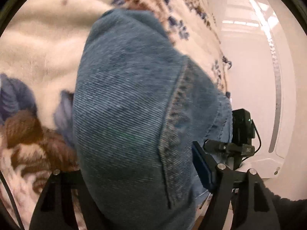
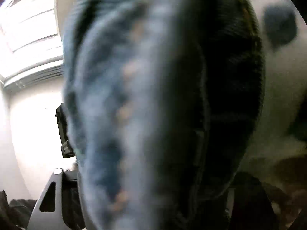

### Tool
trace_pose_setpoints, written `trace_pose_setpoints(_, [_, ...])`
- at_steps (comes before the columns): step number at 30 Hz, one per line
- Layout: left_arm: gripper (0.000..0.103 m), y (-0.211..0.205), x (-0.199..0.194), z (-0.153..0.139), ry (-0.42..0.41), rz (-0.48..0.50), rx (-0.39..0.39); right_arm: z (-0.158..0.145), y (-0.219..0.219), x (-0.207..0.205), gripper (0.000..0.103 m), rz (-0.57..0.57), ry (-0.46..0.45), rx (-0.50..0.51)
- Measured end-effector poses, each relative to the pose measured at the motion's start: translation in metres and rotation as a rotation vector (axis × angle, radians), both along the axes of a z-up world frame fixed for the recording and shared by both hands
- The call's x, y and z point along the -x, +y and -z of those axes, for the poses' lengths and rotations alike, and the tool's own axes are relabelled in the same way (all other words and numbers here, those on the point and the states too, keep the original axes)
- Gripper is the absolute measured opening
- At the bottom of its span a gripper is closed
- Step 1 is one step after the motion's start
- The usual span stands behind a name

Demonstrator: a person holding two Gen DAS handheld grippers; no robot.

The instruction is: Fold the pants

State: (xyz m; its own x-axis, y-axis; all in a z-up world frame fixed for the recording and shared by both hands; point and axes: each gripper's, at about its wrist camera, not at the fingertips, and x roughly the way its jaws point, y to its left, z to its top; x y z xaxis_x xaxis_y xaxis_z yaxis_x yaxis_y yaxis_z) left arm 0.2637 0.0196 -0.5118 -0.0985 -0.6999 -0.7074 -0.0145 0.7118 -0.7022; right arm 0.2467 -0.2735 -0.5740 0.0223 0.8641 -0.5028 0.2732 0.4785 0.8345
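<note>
Plush cream blanket [image 1: 44, 44] (blue and brown floral pattern) covers surface; blue denim pants [image 1: 122, 115] bunched above it.

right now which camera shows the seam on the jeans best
The left wrist view. There the jeans are fairly sharp, with the stitched seam running down the denim over the floral blanket. The right wrist view has the jeans pressed close, blurred and half in shadow, with the seam only a smear.

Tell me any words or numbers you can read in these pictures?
No text can be read.
Small pale marks on the black device beside the jeans: too small and blurred.
Jeans and flowered blanket: no writing shows.
Right wrist view: all blur.
</note>
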Motion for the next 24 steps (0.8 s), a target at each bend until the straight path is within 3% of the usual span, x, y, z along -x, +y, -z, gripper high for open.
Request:
trace_pose_setpoints(7, [0.072,0.007,0.002,-0.056,-0.077,0.000,-0.024,-0.039,0.030,-0.005,0.056,-0.013,-0.048,-0.027])
trace_pose_setpoints(11, [0.072,0.045,0.003,-0.088,-0.111,-0.037,-0.031,-0.067,0.064,-0.020,0.056,-0.042,-0.085,-0.045])
trace_pose_setpoints(17, [0.072,0.142,0.000,-0.125,-0.161,-0.106,-0.051,-0.116,0.161,-0.052,0.056,-0.118,-0.132,-0.050])
trace_pose_setpoints(24, [0.072,0.329,-0.017,-0.178,-0.214,-0.177,-0.072,-0.165,0.346,-0.098,0.056,-0.186,-0.194,-0.062])
